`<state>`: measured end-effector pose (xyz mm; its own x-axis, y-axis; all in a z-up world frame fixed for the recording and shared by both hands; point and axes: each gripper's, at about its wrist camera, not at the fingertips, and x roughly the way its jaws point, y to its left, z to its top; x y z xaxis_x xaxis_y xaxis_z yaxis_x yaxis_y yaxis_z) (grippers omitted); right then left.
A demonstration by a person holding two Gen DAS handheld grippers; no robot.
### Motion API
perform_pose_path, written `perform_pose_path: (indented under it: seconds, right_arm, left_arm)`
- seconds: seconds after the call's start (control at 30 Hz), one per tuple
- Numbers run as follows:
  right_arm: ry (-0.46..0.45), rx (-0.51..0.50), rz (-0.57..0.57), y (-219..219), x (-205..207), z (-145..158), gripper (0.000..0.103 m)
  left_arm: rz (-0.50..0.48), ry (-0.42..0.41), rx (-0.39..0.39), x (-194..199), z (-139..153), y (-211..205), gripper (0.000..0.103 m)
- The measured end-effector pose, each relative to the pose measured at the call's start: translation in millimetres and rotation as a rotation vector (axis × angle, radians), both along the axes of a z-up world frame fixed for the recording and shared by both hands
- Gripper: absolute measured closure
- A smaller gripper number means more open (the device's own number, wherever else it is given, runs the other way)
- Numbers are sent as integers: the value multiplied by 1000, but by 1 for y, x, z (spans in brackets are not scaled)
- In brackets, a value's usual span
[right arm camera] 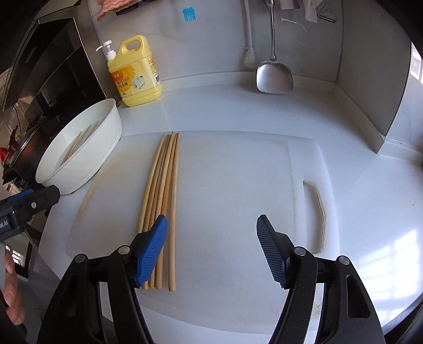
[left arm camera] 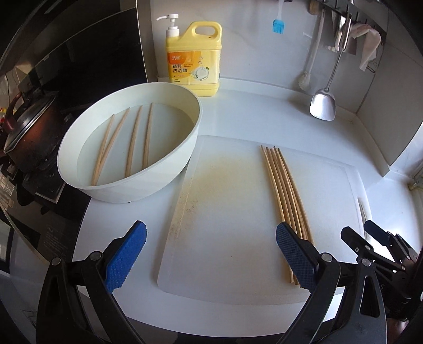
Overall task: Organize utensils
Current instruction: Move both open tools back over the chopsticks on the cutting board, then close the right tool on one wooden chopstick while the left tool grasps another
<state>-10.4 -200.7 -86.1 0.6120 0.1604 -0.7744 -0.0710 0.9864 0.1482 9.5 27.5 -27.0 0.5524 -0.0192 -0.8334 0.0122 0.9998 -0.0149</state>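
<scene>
Several wooden chopsticks (left arm camera: 283, 190) (right arm camera: 164, 180) lie side by side in a bundle on the white cutting board (left arm camera: 224, 211) (right arm camera: 238, 172). More chopsticks (left arm camera: 124, 143) (right arm camera: 79, 143) lie in water inside the white bowl (left arm camera: 127, 185) (right arm camera: 90, 164) left of the board. My left gripper (left arm camera: 211, 227) hangs open over the board's near left part, with nothing between its blue pads. My right gripper (right arm camera: 211, 219) is open too and holds nothing; its left pad (right arm camera: 152, 251) hides the bundle's near ends. In the left wrist view the right gripper (left arm camera: 358, 227) shows at the right edge.
A yellow detergent bottle (left arm camera: 194, 60) (right arm camera: 134, 76) stands at the back wall. A metal spatula (left arm camera: 323, 103) (right arm camera: 275, 76) and a blue brush (left arm camera: 277, 25) hang there. A lidded pot (left arm camera: 29, 132) sits on the stove at left. A person's hand (right arm camera: 10, 291) shows at lower left.
</scene>
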Motion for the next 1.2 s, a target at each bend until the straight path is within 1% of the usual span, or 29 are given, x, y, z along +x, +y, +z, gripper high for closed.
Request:
perform_pose_path:
  seconds: [0.1,0.2,0.3,0.37,0.47,0.57,0.77,1.03,1.13,1.17,1.2]
  right_arm:
    - [-15,12,-1,5,5,-9,36]
    - [-20,9,-3,11,9,-17,36]
    - [-28,-22,16,18,14,-26,36]
    - [-38,-39,14,21,18,-32,36]
    - [-46,-53,28,24,22,-37,36]
    - [-62,-62,41,27,24,-36,36]
    - [-74,-108,61,33,23,-40,36]
    - [-69,-158,85,38,22,-45,37]
    - [-74,-153,88,38,23,-45,37]
    - [-76,-150,91,38,23,-45,37]
    - [-79,-152,95,39,23,-45,41]
  left_arm:
    - [-5,-22,2,0,-15,-4,6]
    - [4,-1,-18,5,-31,-5,6]
    - [23,-41,-37,2,-40,-3,6]
    - [30,-61,-32,2,-45,-3,6]
    - [35,-89,-27,3,-47,-6,6]
    - [36,-95,-20,3,-49,-9,6]
    - [51,-77,-35,4,-54,-9,6]
    - [59,-67,-33,2,-57,-11,6]
    - [61,-68,-37,3,-57,-10,6]
    - [62,-68,-35,3,-57,-11,6]
    - [62,-68,-33,3,-57,-11,6]
